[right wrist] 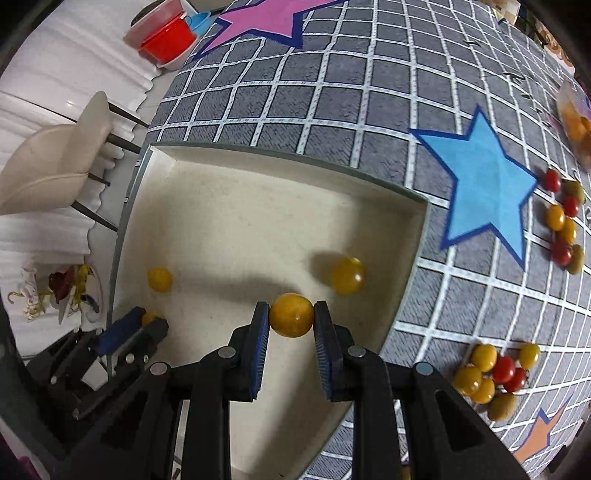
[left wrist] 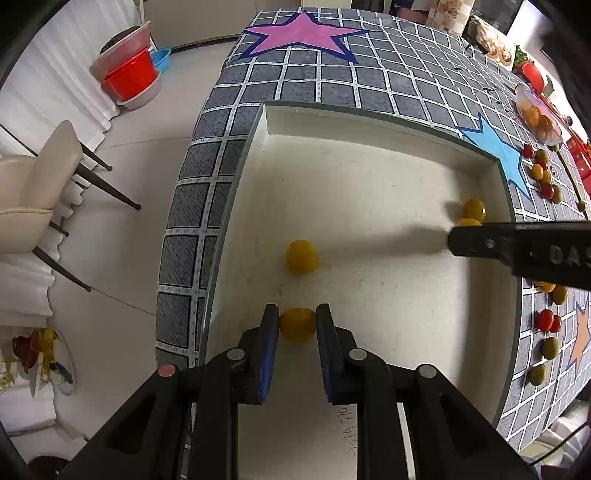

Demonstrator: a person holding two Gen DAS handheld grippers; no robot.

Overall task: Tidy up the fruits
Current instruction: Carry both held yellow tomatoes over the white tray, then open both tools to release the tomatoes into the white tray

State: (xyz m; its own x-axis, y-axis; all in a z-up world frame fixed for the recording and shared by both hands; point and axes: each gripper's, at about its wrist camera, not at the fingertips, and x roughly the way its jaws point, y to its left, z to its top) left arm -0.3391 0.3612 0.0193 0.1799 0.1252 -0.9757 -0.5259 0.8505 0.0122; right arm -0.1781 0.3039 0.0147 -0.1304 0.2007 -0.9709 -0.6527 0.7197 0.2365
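Note:
A white shallow tray lies on the grid-pattern tablecloth. My left gripper is shut on a yellow cherry tomato low over the tray's near left part; it also shows in the right wrist view. My right gripper is shut on another yellow tomato over the tray's right side; its finger shows in the left wrist view. Loose yellow tomatoes lie in the tray: one near the left, one near the right wall.
Clusters of red, yellow and green tomatoes lie on the cloth right of the tray. A plastic bag of orange fruit sits further back. A blue star and a pink star mark the cloth. A chair stands left.

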